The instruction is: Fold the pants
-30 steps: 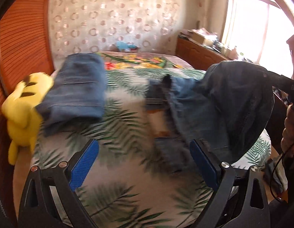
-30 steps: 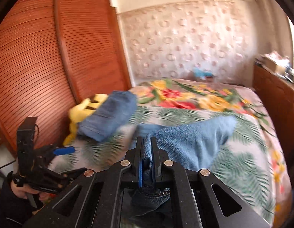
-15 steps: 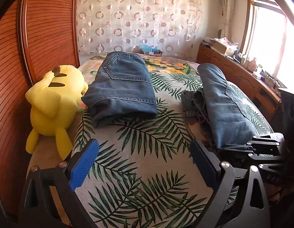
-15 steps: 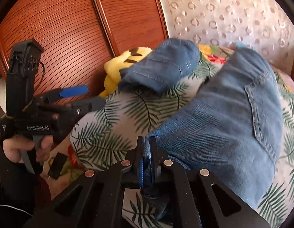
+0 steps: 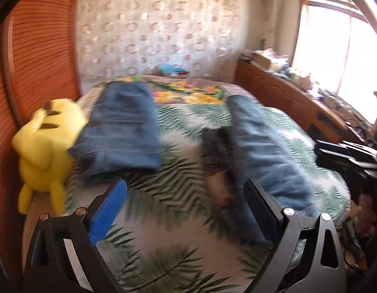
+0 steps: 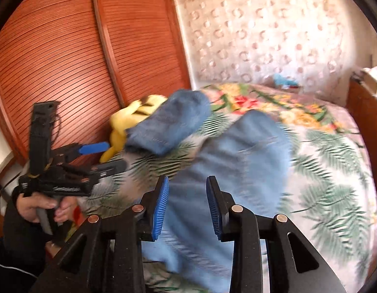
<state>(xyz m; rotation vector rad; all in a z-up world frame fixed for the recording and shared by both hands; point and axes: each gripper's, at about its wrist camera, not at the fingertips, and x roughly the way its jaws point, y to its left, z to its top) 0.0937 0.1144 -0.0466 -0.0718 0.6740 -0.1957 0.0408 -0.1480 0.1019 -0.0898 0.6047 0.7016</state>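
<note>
Now both grippers' fingers parted and empty, left gripper [image 5: 183,210], right gripper [image 6: 186,205] over jeans [image 6: 237,171]; lettering unreadable.

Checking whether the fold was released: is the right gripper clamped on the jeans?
No, the right gripper stands open, its blue pads apart above the jeans on the bed.

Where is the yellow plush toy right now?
The yellow plush toy sits at the bed's left edge in the left wrist view, against the wooden wardrobe, touching the folded jeans.

Black left claw [image 5: 183,207], blue ribbed pads [image 6: 161,207] (silver screws), bare-skinned hand [image 6: 42,207], dark sleeve
</note>
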